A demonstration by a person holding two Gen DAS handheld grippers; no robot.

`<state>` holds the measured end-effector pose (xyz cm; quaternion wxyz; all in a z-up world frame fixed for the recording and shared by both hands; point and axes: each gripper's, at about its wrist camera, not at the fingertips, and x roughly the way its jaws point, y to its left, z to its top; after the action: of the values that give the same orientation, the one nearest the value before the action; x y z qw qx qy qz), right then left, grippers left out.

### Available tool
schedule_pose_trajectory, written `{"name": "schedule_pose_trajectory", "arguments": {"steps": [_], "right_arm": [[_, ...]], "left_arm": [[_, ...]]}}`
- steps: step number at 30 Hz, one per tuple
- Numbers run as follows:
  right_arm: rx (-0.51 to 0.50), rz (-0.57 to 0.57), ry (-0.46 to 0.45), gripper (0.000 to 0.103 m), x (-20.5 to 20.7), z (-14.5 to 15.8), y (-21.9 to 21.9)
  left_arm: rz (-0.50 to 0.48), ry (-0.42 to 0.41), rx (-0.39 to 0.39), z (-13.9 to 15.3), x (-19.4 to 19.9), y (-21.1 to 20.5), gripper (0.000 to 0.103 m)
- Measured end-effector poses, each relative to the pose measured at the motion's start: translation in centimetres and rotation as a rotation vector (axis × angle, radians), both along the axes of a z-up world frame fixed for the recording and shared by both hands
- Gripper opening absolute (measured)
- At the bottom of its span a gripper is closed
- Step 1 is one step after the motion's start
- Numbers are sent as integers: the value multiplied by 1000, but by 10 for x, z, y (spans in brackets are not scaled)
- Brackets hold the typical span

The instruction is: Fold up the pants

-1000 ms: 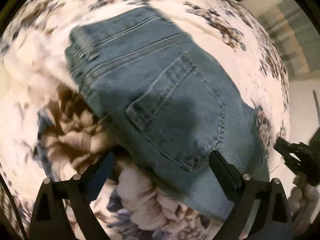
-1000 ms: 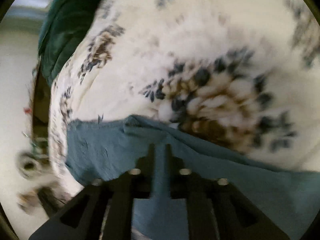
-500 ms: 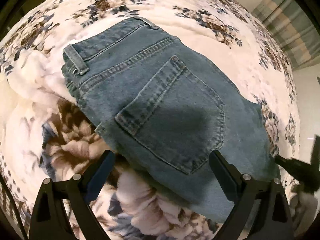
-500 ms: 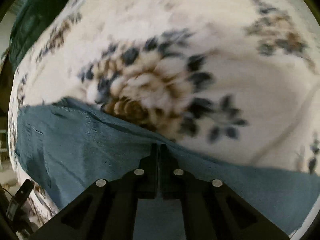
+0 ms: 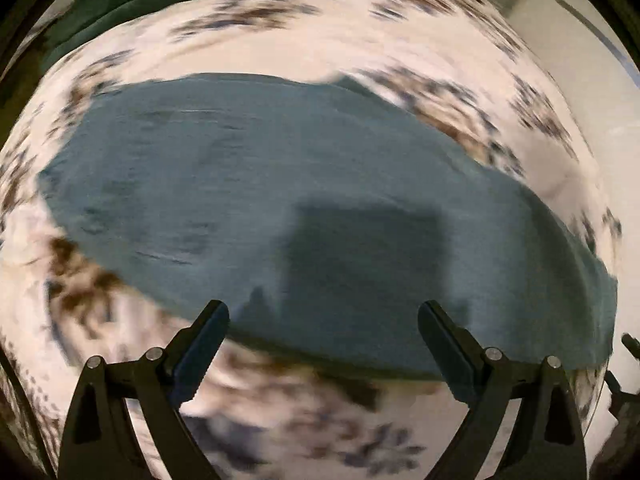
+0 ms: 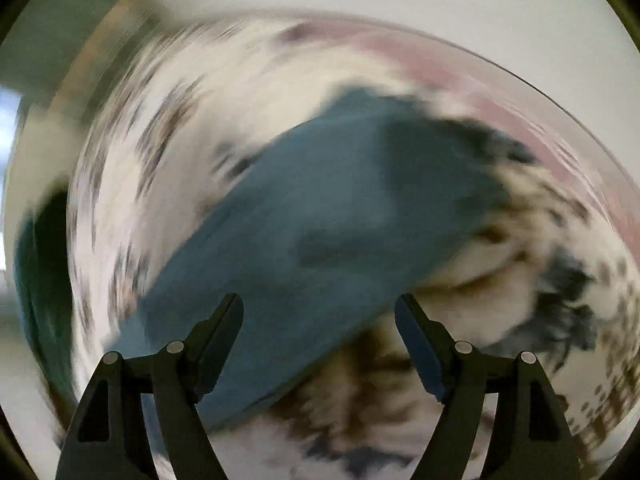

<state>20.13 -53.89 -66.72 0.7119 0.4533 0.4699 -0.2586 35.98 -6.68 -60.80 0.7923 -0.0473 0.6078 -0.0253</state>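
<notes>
Vs 1 s ago: white floral-print bedspread (image 5: 280, 60) now motion-blurred in both views; folded blue denim pants (image 5: 304, 200) lie flat on it, pocket detail lost to blur. Right gripper (image 6: 320, 320), before clamped on denim, now opening, nothing betw. fingers. Left gripper (image 5: 324, 324) wide apart, empty, above pants' near edge. Bare bedspread all round pants; dark green cloth (image 5: 132, 4) beyond far edge.

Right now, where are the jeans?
The jeans lie on the floral bedspread, mid-frame in both wrist views, just beyond each open tool's tips.
</notes>
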Motion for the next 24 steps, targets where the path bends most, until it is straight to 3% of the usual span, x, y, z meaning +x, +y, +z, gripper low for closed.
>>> {"name": "schedule_pose_trajectory", "arguments": {"steps": [1,5,6,7,8,10,13,14,17,21,23,24], "right_arm": [[43,-94,-16,81,-16,-15,-25],[202,-250,-103,79,-32,-68,-73],[248,-256,-147,67,-31,-80,-79],[262,-259,-156,35,-25,-89,-81],[230,-238,-143,20,-17,-91,-80],[148,-155,-114,8,-2,-83,-77],[60,-147,-133,7,-5,-59,-84],[72,-157,-133,7,-8,-60,-90],[180,-169,-137,8,-14,-91,-97],[277,-149,-261,15,-23,-104,-101],[359,-168,-355,27,-27,-110,-103],[386,-172,-395,40,-27,-113,-102]], "left_arm": [[-21,1,2,-2,1,-16,97],[-93,3,10,-9,10,-71,97],[-108,4,15,-11,12,-81,97],[-128,5,28,-14,14,-93,97],[-140,6,40,-16,17,-101,97],[-160,16,52,-22,23,-116,97],[-153,34,69,-32,30,-121,97],[-142,48,64,-37,33,-121,97],[-107,93,58,-55,41,-115,97],[-80,120,28,-67,54,-112,103],[-67,132,27,-72,61,-112,103],[-61,131,28,-74,64,-112,103]]}}
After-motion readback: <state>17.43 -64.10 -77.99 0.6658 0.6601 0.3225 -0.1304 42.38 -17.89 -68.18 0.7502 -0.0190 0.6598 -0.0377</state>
